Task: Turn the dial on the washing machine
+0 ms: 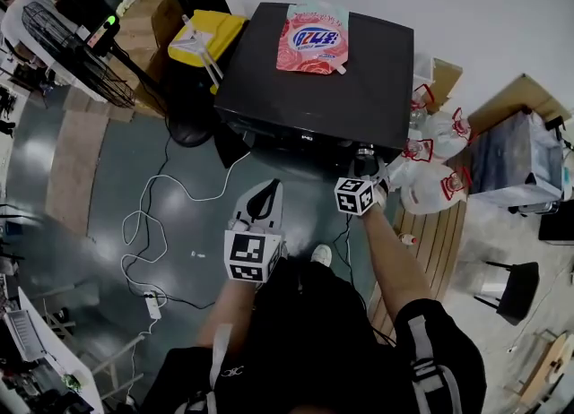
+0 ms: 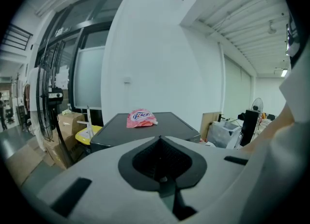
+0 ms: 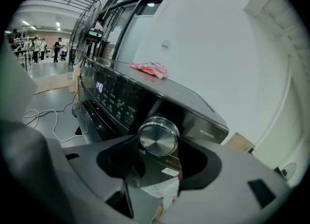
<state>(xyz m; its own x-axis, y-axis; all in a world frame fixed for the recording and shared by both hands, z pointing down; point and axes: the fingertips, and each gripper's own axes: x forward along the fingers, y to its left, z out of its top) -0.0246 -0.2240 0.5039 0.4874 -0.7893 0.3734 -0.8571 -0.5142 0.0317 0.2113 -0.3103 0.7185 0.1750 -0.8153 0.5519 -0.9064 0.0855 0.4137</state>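
Observation:
The black washing machine (image 1: 314,90) stands ahead of me with a pink detergent pouch (image 1: 312,38) on its lid. In the right gripper view its silver dial (image 3: 157,138) sits at the right end of the lit control panel (image 3: 111,99). My right gripper (image 3: 160,156) is open just in front of the dial, one jaw to each side and neither touching it. From the head view that gripper (image 1: 366,175) is at the machine's front right corner. My left gripper (image 1: 263,204) hangs lower and further back, shut and empty; its own view looks over the lid (image 2: 145,126).
A standing fan (image 1: 76,40), a cardboard box (image 1: 148,18) and a yellow bin (image 1: 208,38) are left of the machine. White cable (image 1: 152,224) trails over the floor. Tied plastic bags (image 1: 430,166), a storage crate (image 1: 520,161) and wooden slats (image 1: 439,233) crowd the right.

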